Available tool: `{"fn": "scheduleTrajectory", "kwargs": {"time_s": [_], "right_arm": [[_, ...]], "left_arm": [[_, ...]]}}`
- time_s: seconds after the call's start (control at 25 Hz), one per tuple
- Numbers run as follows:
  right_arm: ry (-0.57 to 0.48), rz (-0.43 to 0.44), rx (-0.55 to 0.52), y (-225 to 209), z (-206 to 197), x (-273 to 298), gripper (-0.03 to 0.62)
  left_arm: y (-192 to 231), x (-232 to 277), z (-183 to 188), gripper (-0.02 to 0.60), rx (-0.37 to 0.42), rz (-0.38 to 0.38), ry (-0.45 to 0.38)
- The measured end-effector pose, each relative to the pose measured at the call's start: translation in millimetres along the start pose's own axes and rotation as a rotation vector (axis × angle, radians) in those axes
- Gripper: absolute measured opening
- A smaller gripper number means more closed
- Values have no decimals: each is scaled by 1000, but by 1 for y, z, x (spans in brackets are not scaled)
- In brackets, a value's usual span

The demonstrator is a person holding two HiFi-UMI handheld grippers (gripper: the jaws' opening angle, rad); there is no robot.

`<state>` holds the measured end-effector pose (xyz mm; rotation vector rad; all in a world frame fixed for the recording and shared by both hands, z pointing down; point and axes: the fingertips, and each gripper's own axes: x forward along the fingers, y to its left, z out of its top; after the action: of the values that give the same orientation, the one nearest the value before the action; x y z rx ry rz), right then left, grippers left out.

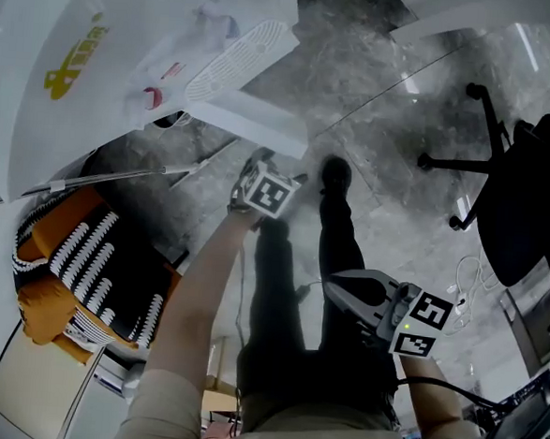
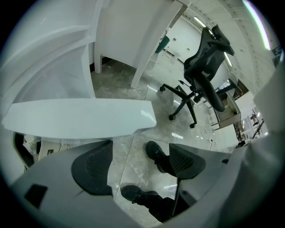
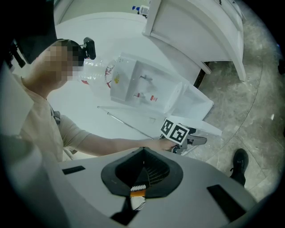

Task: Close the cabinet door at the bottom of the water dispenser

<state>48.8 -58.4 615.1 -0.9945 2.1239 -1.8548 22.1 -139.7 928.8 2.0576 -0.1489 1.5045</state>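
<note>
Nearest, right gripper (image 3: 142,171) hangs by the person's legs (image 1: 288,299), both jaws closed together on nothing. Left gripper (image 2: 140,158), two jaws spread and empty, is just beside the one open cabinet door (image 2: 80,118) at the bottom of the water dispenser (image 3: 147,89).

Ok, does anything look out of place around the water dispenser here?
Yes: the cabinet door at the bottom of the water dispenser stands swung wide open. The left gripper, jaws apart, is just by the door's edge. Nothing looks spilled or broken.
</note>
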Motion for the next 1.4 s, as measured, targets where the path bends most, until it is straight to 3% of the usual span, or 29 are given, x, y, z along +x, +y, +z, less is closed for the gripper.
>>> {"fn": "scheduleTrajectory", "kwargs": {"time_s": [0.4, 0.8, 0.96, 1.24, 1.4], "right_arm": [[-25, -9, -28, -14, 33, -52, 0], [18, -72, -46, -40, 49, -59, 0], [39, -73, -48, -35, 49, -47, 0], [65, -81, -52, -20, 53, -27, 0], [38, -88, -83, -1, 67, -22, 0]], "left_arm": [[-7, 8, 13, 367, 22, 24, 102], [2, 29, 50, 367, -33, 12, 2], [4, 28, 51, 367, -32, -3, -1], [25, 17, 57, 367, -16, 37, -17], [33, 12, 64, 367, -2, 39, -9]]}}
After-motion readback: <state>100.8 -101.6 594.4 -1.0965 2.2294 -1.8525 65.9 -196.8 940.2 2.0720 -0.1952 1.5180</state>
